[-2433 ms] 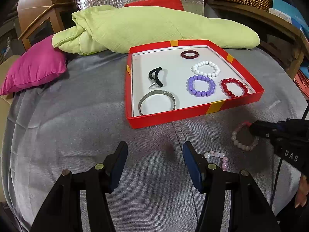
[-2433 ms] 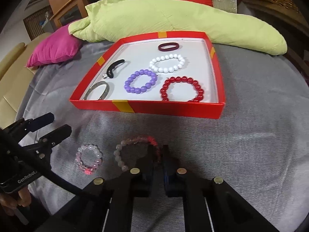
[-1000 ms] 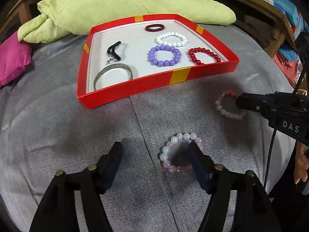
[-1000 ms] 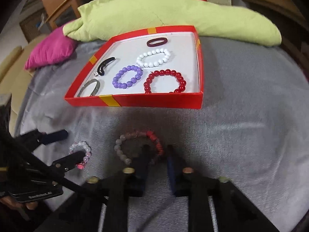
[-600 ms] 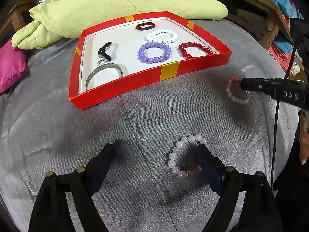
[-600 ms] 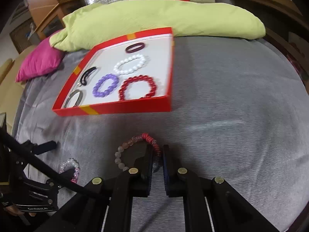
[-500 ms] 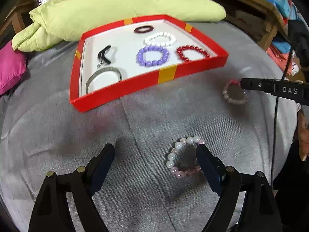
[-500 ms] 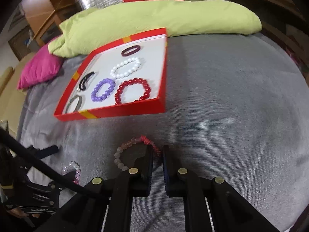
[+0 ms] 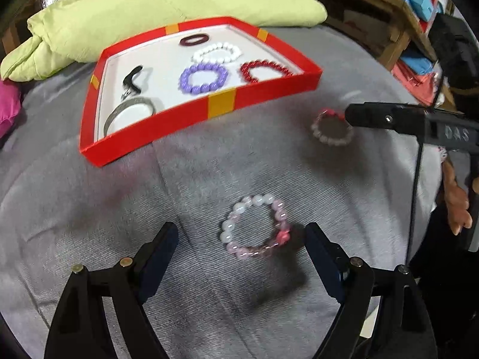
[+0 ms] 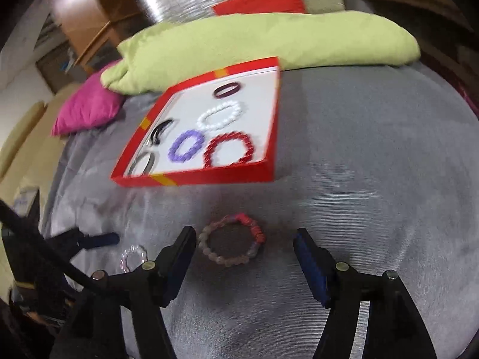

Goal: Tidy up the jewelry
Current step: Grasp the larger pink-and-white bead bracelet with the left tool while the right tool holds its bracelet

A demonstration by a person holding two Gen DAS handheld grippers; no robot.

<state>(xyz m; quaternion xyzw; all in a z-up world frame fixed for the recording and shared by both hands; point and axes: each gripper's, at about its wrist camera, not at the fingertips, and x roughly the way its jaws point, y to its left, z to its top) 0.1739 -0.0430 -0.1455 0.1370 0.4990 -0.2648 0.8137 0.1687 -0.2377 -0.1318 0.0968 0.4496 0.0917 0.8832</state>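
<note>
The shallow red cardboard tray with a white floor holds a dark maroon ring, a white bead bracelet, a purple bead bracelet, a red bead bracelet, a black clip and a silver bangle. On the grey cloth near it, a pale pink bead bracelet lies flat between the wide-spread fingers of the left gripper. A grey-and-red bead bracelet lies flat inside the right gripper, whose jaws are opening, untouched.

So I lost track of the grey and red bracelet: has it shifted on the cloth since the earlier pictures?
Cannot tell: the grey and red bracelet lies short of the red tray as before; only the camera clearly moved.
</note>
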